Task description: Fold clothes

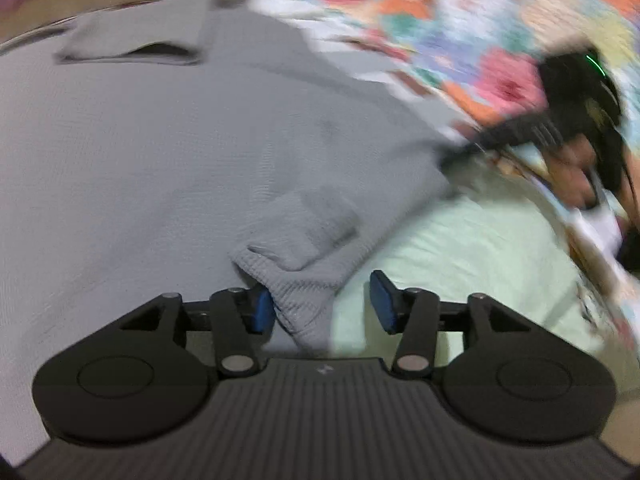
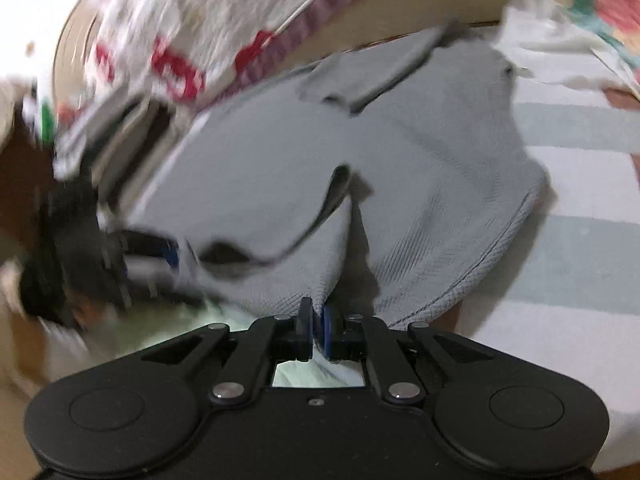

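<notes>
So my right gripper (image 2: 316, 330) is pinching the near hem of the grey sweater (image 2: 360, 168), jaws squeezed right down on the knit, and I'm holding it there because that edge is what I need to carry the fold. My left gripper (image 1: 322, 304) is sitting with its jaws partway apart, the ribbed cuff (image 1: 298, 300) bunched between them and brushing the left pad (image 1: 262, 312), but nothing's clamped, so I'm reading that hand as either letting go or lining up a fresh bite. The sweater itself is lying mostly flat on the bed (image 2: 580, 248), spread over the pale striped sheet with its collar (image 2: 372, 76) pointing away from me toward the far edge, near the patterned pillow (image 2: 180, 32), and the hem coming back toward my hands. So its long axis is running from me straight out to that far edge. One sleeve looks tucked in over the body already. The floral quilt (image 1: 460, 20) is heaped off to the right side, and everything's pretty motion-blurred out there.
</notes>
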